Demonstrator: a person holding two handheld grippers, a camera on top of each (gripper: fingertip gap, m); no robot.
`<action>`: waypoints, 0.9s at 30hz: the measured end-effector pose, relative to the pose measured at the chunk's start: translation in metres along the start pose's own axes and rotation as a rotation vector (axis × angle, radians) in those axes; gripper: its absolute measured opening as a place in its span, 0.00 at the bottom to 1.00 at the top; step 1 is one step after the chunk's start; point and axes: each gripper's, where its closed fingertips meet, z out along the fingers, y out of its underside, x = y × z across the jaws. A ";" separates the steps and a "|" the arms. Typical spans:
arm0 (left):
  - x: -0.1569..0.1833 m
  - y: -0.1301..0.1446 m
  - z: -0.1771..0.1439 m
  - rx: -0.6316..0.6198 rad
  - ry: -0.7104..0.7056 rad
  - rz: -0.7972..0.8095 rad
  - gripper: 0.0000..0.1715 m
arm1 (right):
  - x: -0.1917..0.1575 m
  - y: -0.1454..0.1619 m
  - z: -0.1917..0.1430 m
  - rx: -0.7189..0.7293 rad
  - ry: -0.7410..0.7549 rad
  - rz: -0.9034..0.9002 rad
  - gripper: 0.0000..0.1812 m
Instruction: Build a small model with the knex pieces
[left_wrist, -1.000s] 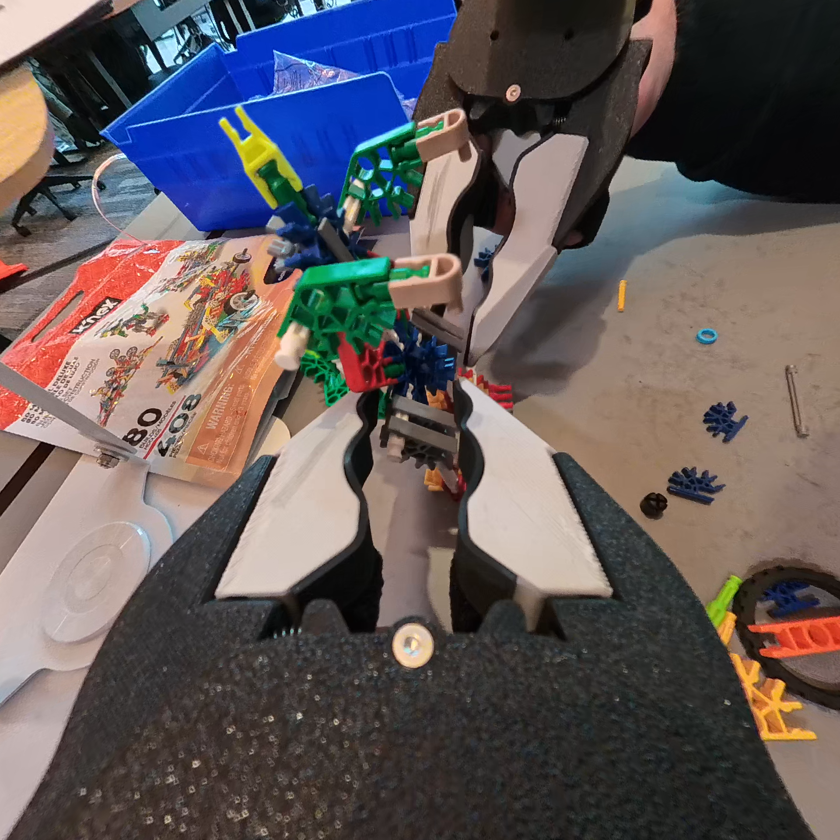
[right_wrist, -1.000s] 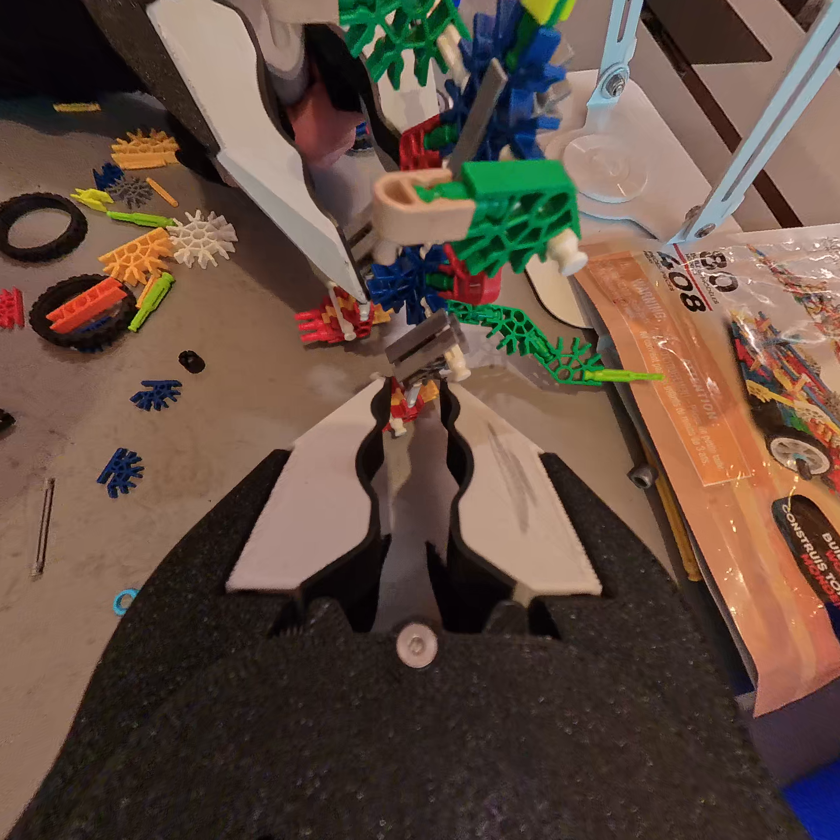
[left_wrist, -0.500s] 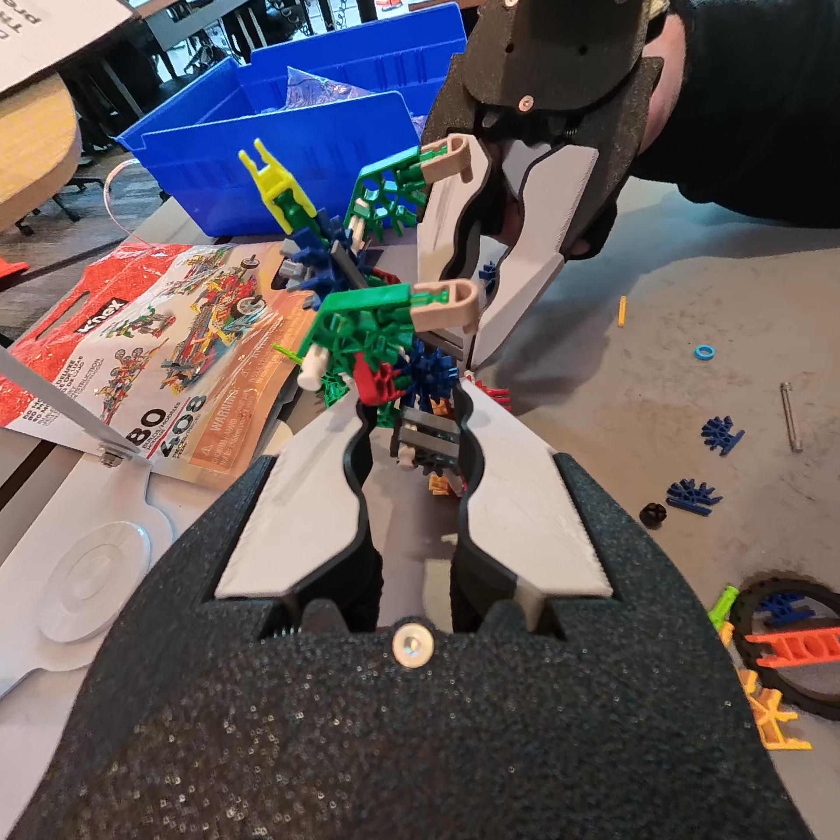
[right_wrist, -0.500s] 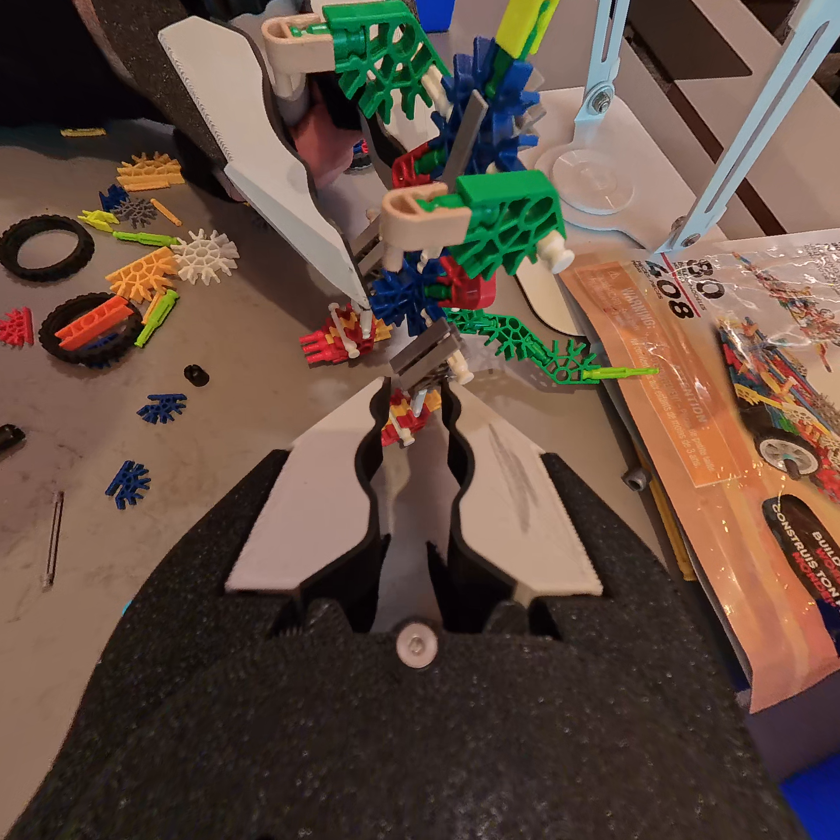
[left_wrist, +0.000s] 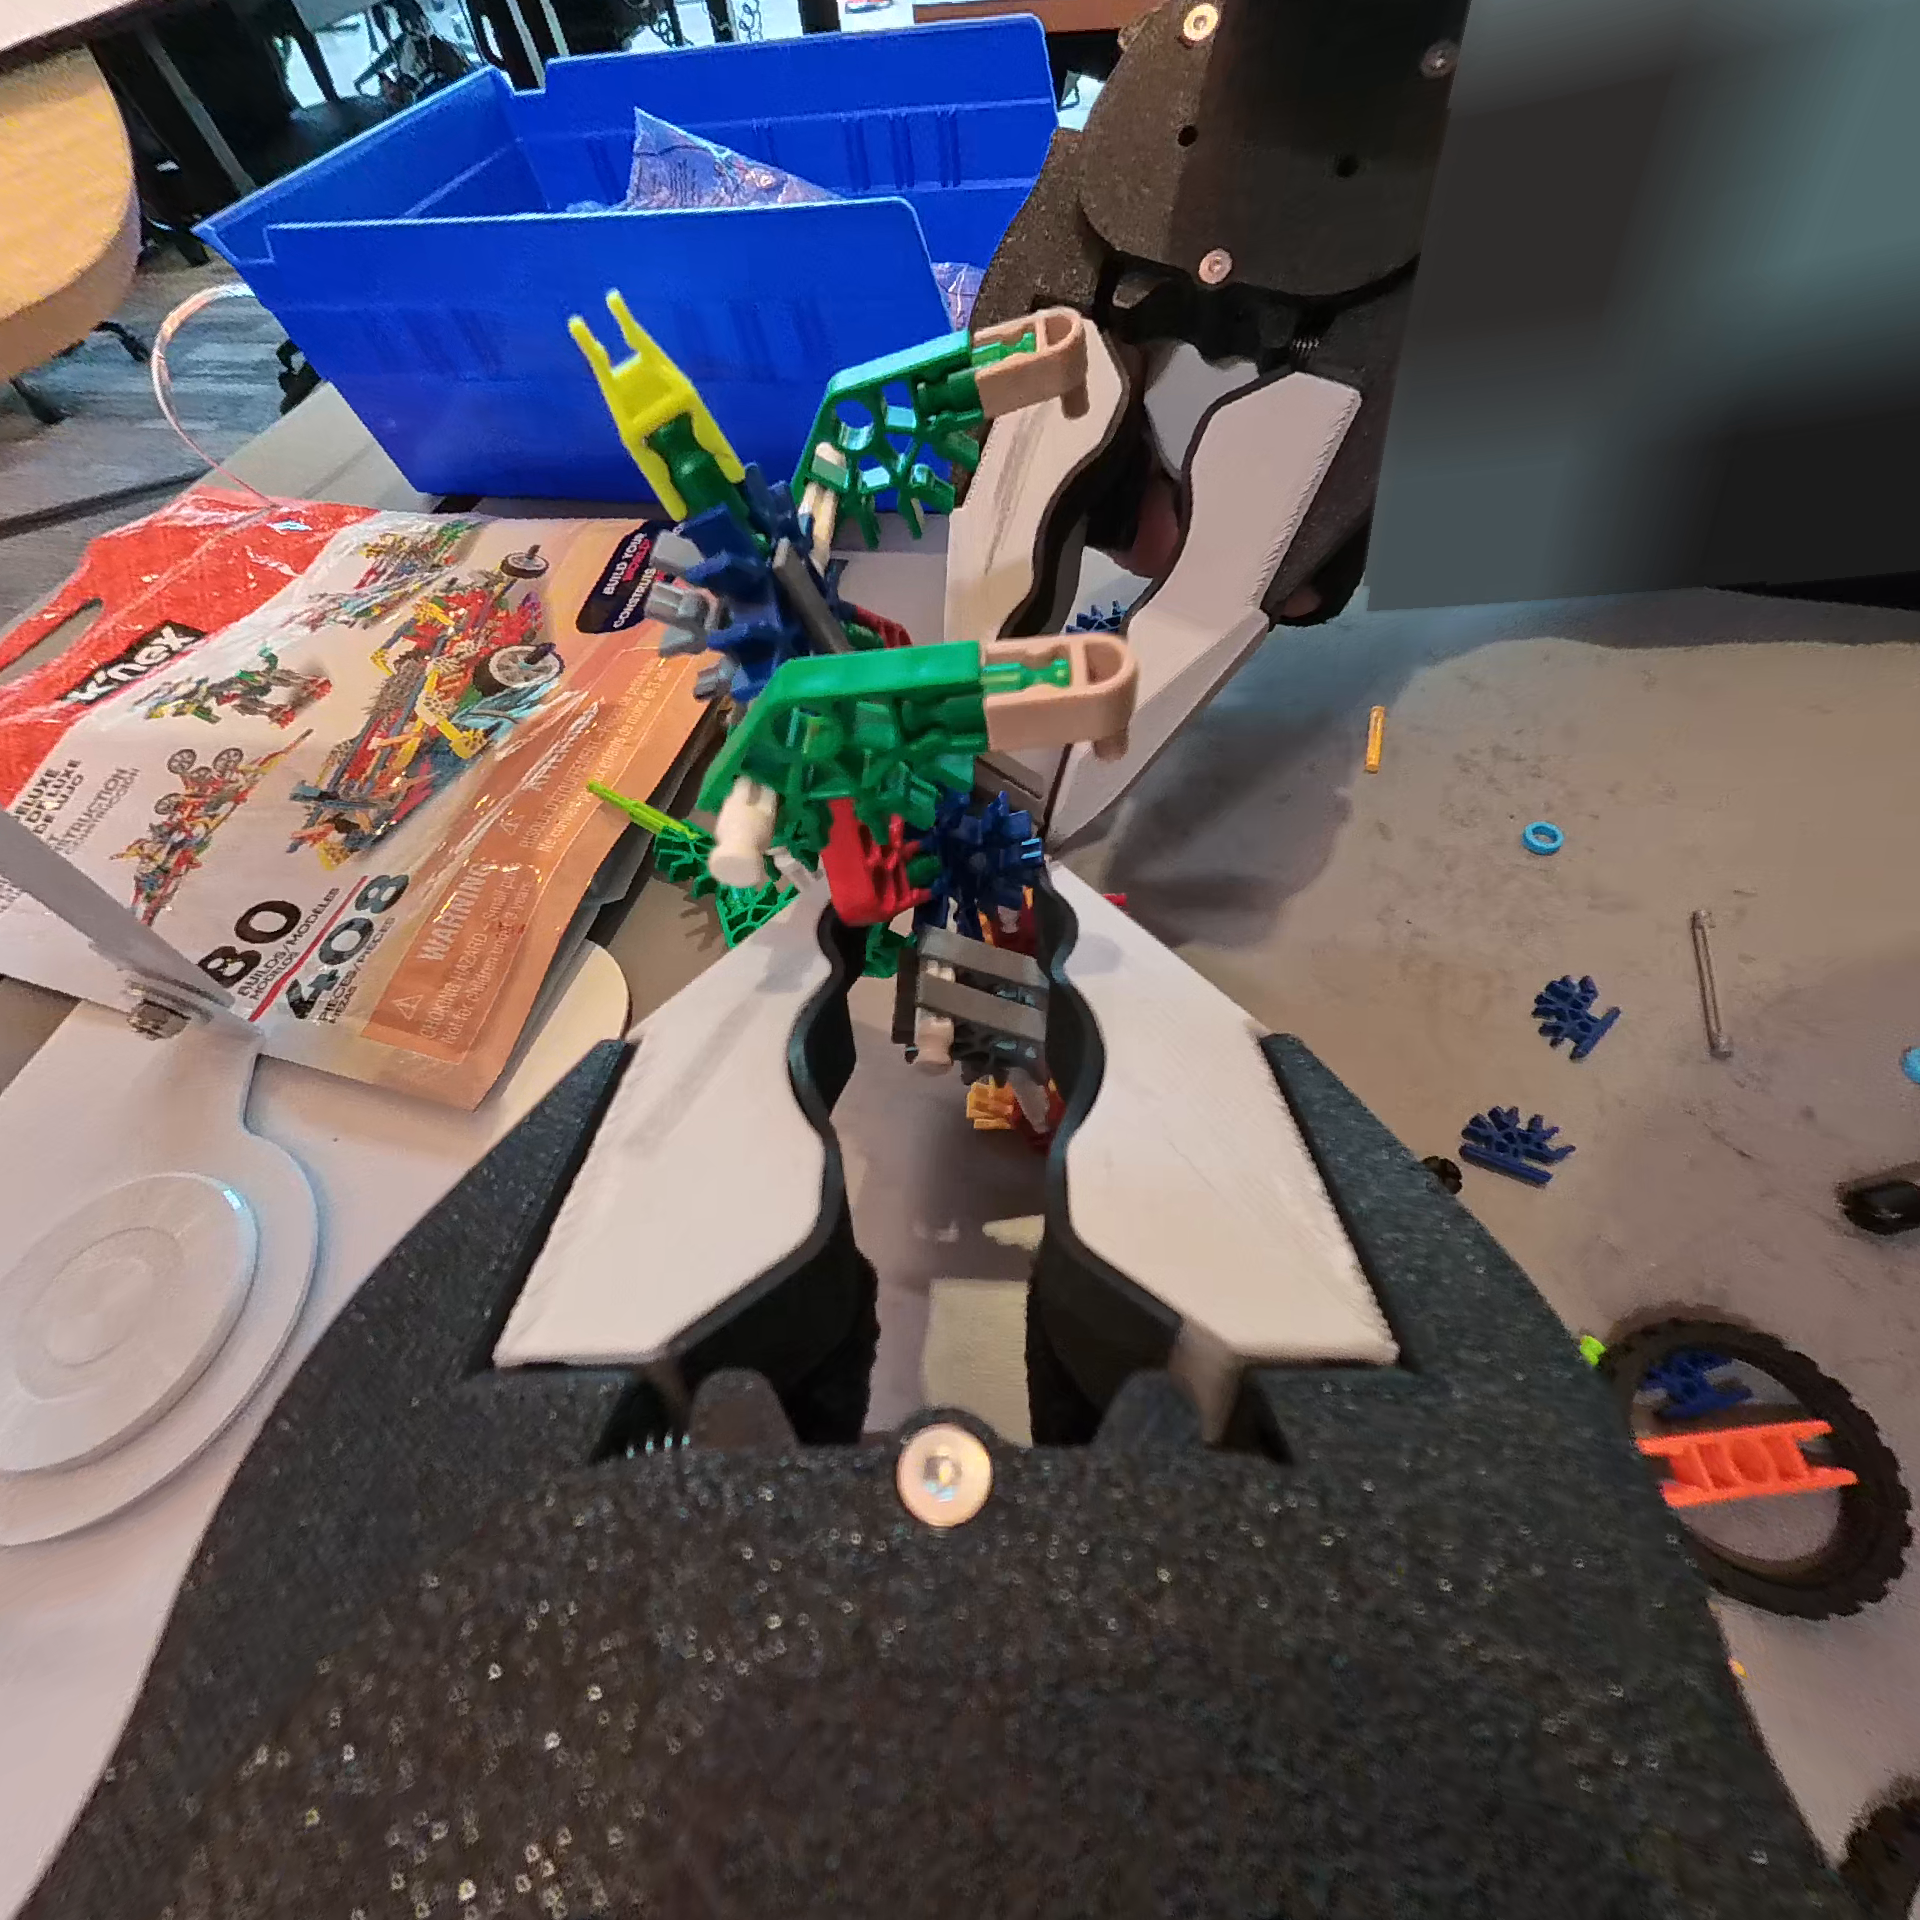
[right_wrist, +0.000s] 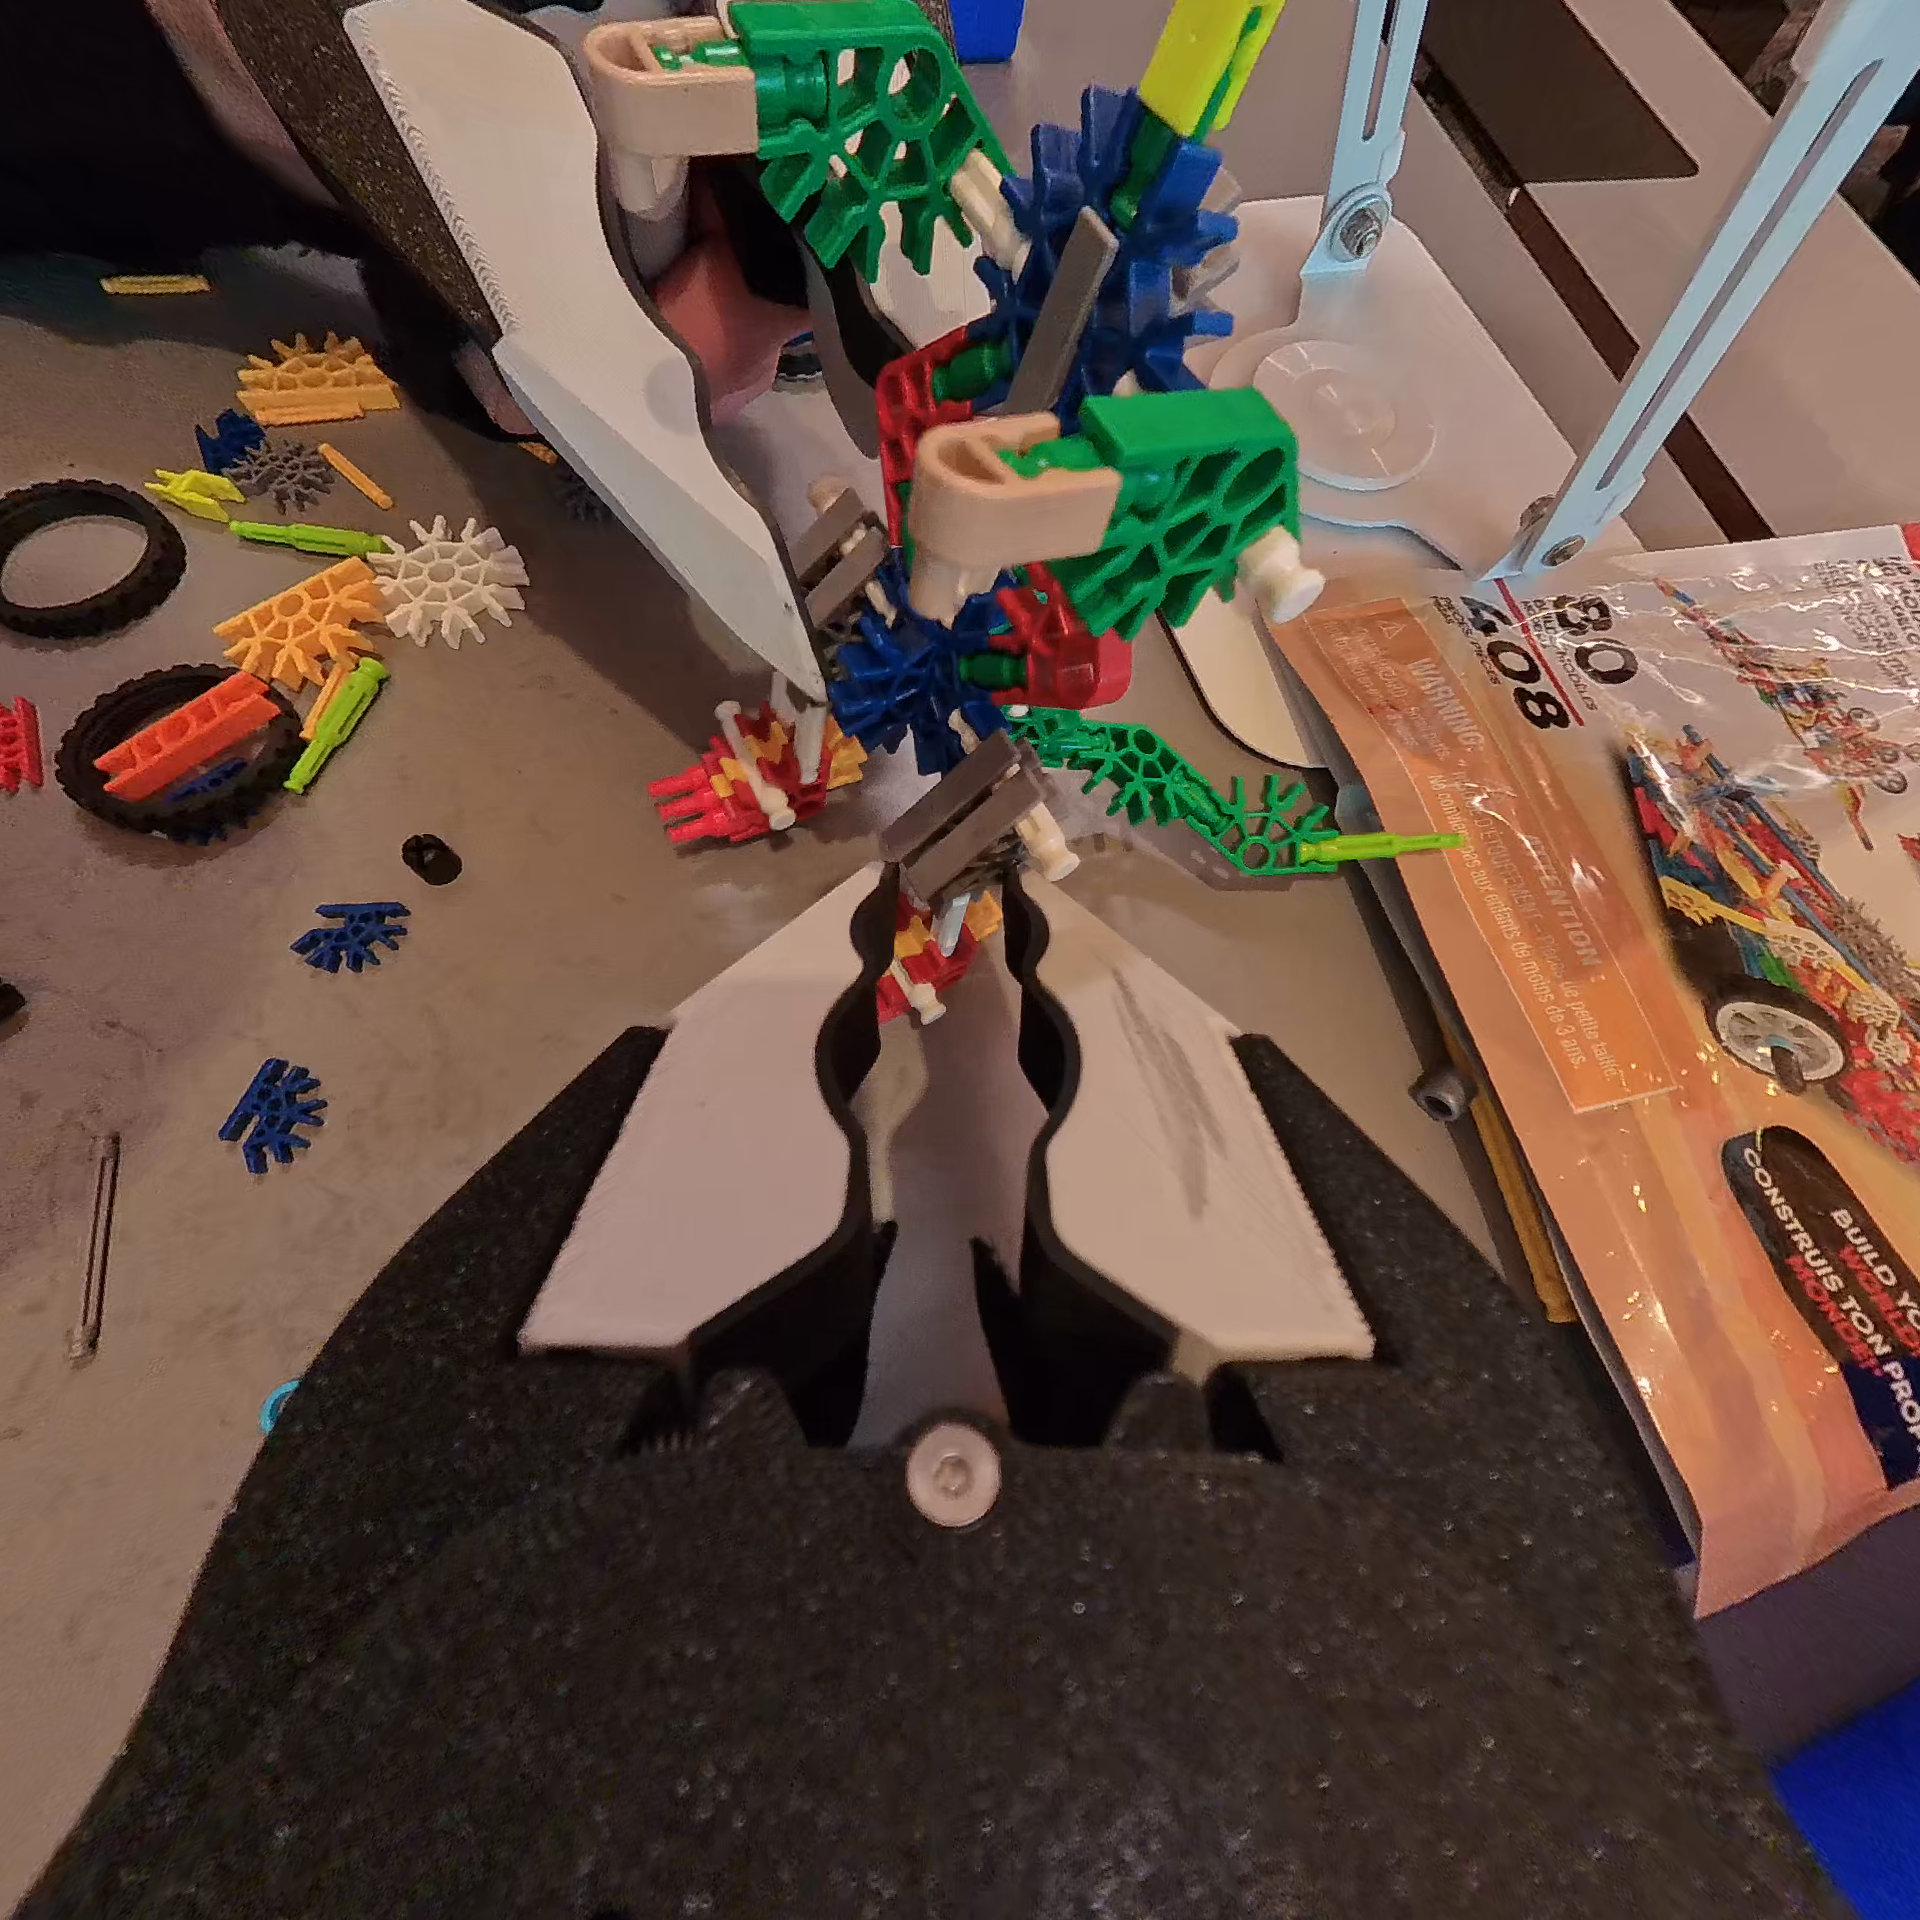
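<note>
A construction-toy model of green, blue, red, grey, tan and yellow pieces is held upright over the grey table. My left gripper is shut on a grey piece low on the model. My right gripper is shut on another grey piece of the same model. The two grippers face each other across it. The right gripper's white fingers reach down from the top in the left wrist view. The left gripper's fingers come in from the upper left in the right wrist view.
Blue bins stand behind the model. A printed toy bag lies left of it and shows at the right in the right wrist view. Loose connectors, tyres, a metal rod and a white base plate lie around. Both grippers' tips are close together, under 4 cm apart. Both grippers' tips are roughly 15 centimetres from the metal rod. Look for it in the right wrist view too.
Both grippers keep their hold. The model has shifted a little with them, and more of its top shows in the right wrist view. The bins sit lower in the left wrist view.
</note>
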 end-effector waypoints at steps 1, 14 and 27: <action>0.000 0.000 0.000 -0.001 0.002 -0.002 0.16 | 0.000 0.000 0.000 -0.001 0.000 0.001 0.11; -0.004 -0.002 -0.005 0.008 -0.009 -0.005 0.13 | 0.001 -0.003 -0.005 0.019 -0.009 0.010 0.11; -0.004 -0.007 -0.008 0.026 -0.023 0.024 0.13 | 0.013 -0.013 -0.015 0.087 0.037 0.038 0.19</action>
